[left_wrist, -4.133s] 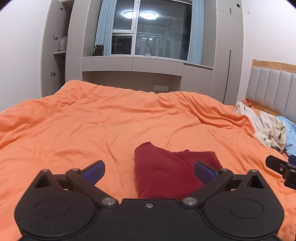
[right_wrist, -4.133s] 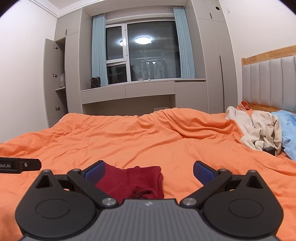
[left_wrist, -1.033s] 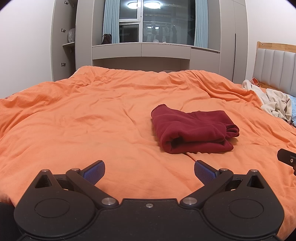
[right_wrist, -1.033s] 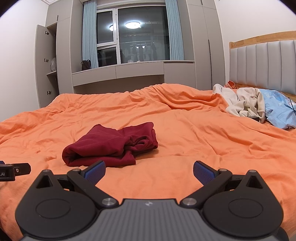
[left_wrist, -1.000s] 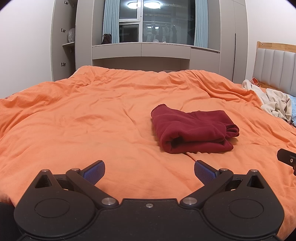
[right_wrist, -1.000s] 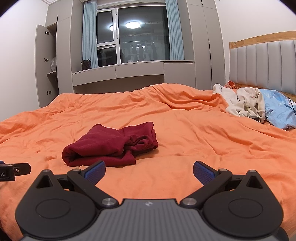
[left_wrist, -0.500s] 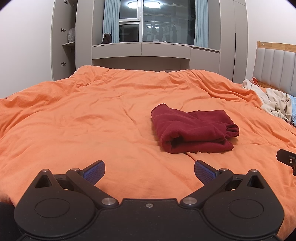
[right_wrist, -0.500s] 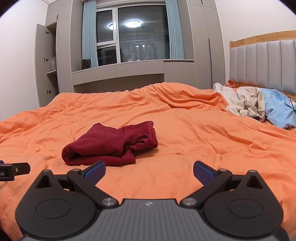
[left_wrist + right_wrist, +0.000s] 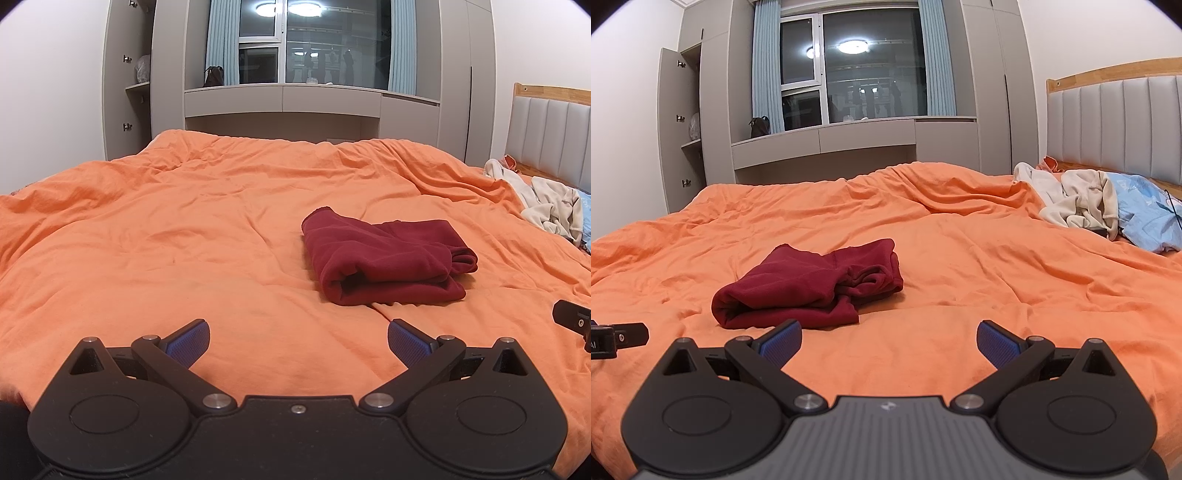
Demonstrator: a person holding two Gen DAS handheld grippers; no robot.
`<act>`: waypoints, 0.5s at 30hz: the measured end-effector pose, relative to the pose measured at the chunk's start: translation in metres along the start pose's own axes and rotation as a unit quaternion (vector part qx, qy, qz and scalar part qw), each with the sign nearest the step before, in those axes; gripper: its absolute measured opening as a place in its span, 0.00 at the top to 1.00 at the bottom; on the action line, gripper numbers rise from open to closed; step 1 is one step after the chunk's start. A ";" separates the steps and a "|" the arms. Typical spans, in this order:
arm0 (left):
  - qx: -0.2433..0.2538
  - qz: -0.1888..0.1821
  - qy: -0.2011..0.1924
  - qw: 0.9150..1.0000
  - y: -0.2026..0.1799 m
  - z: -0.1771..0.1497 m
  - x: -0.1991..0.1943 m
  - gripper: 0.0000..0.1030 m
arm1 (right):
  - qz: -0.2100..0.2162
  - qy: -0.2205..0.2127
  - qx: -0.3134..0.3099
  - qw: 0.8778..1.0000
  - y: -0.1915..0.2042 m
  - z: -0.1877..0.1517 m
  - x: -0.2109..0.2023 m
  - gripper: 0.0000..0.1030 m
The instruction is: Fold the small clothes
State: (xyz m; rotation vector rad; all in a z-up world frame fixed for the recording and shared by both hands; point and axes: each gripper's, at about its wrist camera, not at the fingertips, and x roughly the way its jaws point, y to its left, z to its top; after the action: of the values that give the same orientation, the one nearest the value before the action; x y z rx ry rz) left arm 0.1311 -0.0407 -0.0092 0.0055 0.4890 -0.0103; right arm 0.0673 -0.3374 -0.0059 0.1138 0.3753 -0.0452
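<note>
One dark red garment (image 9: 384, 258) lies folded ahead of my left gripper (image 9: 298, 341) and right gripper (image 9: 888, 341), both spread and empty; I judge the unfolded pile (image 9: 1078, 205) far right remains.

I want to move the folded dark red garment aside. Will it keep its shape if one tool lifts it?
Probably not. The dark red garment looks soft and fleecy, with loose rolled layers, so it would likely sag and unfold from a single pinch. It seems light. Pushed across the orange duvet, it would probably bunch rather than slide.
</note>
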 end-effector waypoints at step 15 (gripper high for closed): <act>0.000 0.000 0.000 1.000 0.000 0.000 0.000 0.01 | 0.000 0.002 0.001 1.000 -0.001 0.000 0.000 0.00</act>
State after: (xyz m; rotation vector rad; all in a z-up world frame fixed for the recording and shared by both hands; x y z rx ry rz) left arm 0.1310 -0.0405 -0.0089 0.0052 0.4891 -0.0103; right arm 0.0673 -0.3380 -0.0057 0.1156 0.3787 -0.0461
